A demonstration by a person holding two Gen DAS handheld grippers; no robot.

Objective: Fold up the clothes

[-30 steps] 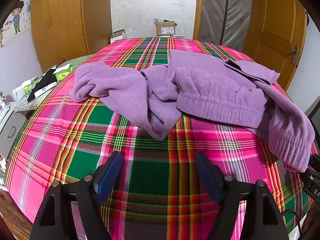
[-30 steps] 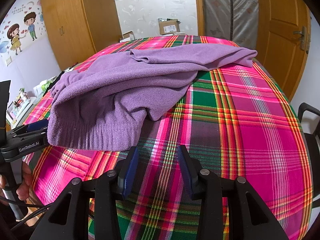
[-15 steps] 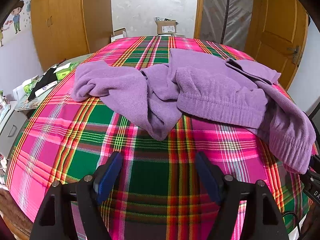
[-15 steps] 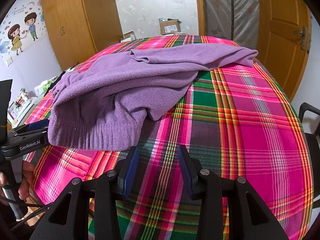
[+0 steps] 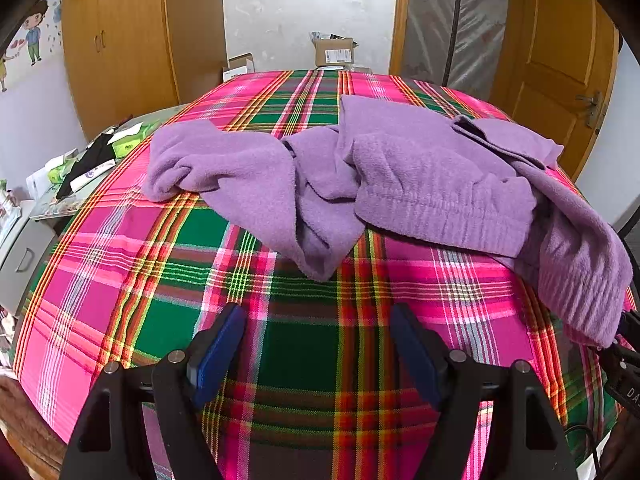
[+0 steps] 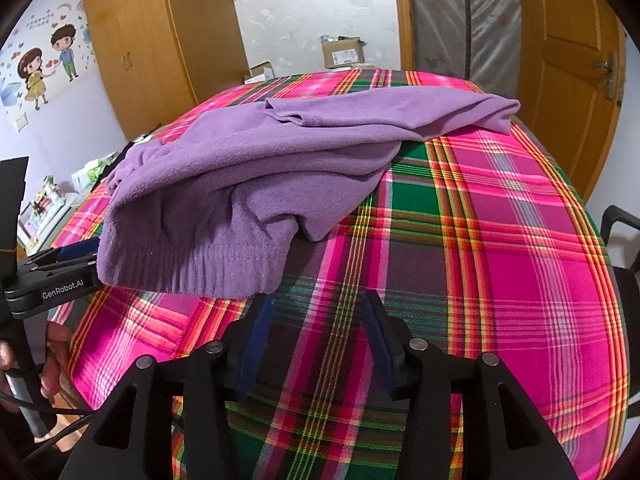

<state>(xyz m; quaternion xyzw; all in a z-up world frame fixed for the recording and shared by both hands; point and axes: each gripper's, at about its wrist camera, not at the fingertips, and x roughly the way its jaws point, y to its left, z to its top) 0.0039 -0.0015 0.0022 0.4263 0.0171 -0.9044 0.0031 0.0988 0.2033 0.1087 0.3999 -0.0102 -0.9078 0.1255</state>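
Note:
A crumpled purple fleece garment (image 5: 420, 176) lies across the middle of the plaid tablecloth (image 5: 160, 280). My left gripper (image 5: 318, 316) stands open over bare cloth, short of the garment's nearest fold, with nothing between its blue pads. In the right wrist view the garment (image 6: 248, 168) lies ahead and to the left, its ribbed hem (image 6: 180, 268) nearest. My right gripper (image 6: 316, 304) hovers just right of that hem; its jaws are opening and hold nothing. The left gripper (image 6: 60, 264) shows at the left edge, beside the hem.
A low grey cabinet (image 5: 24, 256) with tissue packs and clutter stands left of the table. Cardboard boxes (image 5: 334, 50) sit behind it, near a wooden wardrobe (image 5: 120, 40). A wooden door (image 6: 572, 60) and a black chair (image 6: 620, 224) are on the right.
The right gripper's jaws have spread wider apart. The garment and both hands stay where they were.

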